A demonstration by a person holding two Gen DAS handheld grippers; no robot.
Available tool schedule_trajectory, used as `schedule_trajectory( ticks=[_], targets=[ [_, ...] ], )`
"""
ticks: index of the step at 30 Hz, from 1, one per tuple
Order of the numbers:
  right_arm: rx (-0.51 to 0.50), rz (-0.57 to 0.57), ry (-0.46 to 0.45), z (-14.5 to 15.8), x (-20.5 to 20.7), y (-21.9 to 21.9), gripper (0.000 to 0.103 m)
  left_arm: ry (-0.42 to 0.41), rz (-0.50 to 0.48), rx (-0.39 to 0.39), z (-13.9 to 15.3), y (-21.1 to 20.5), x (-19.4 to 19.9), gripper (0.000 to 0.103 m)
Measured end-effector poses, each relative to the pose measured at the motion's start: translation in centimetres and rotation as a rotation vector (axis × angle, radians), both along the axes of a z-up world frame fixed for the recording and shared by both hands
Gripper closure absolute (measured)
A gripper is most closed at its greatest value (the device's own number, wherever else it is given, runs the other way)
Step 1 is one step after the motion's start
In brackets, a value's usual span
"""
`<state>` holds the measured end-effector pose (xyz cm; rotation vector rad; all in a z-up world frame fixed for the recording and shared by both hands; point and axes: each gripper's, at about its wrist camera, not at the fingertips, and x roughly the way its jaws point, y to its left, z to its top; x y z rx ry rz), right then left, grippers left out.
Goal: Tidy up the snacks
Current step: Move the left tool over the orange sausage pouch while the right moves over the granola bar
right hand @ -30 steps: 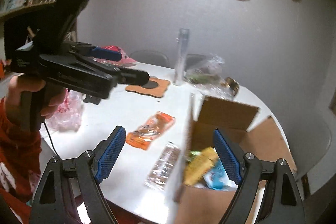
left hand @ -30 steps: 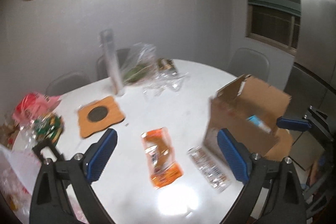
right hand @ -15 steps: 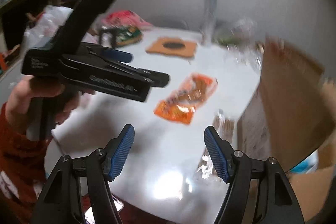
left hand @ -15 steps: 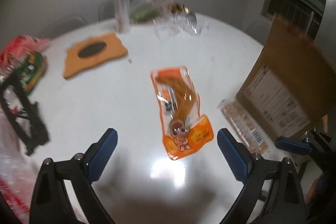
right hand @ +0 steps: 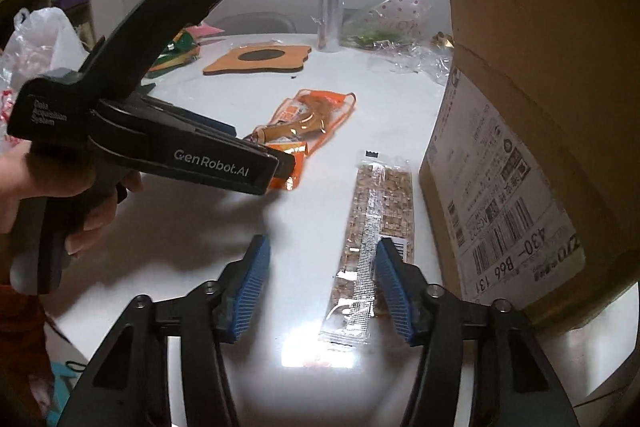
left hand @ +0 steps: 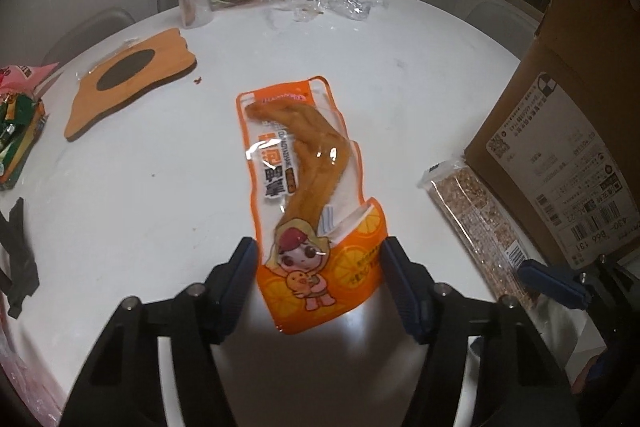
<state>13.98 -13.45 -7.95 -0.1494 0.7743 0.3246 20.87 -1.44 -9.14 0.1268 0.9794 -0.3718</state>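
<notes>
Down low, orange snack pouch (left hand: 310, 195) between closing left gripper (left hand: 318, 259), unpinched.

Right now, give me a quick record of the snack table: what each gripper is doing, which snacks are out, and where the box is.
left gripper: jaws closing around the near end of the orange snack pouch, pads not yet pressing
right gripper: jaws closing over the clear cereal bar pack, not yet gripped
cardboard box: upright on the white table, just beside the bar pack
snacks out: both flat on the table
</notes>
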Motion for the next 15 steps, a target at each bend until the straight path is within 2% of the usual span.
schedule_trajectory(
  ticks=[5,9,13,15],
  targets=[
    [0.008,-0.003,0.006,-0.2,0.0,-0.3,0.061,0.0,-0.011,-0.014,0.0,0.6,-0.5,0.048],
    [0.058,0.01,0.029,-0.1,-0.1,-1.0,0.062,0.002,-0.012,-0.027,0.1,1.6,-1.4,0.053],
    [0.068,0.021,0.032,0.0,-0.2,-1.1,0.062,-0.001,0.02,-0.018,0.2,3.1,-2.5,0.054],
    [0.058,0.025,0.026,-0.1,-0.3,-1.0,0.062,0.008,0.028,-0.043,0.4,3.6,-2.4,0.054]
  ],
)
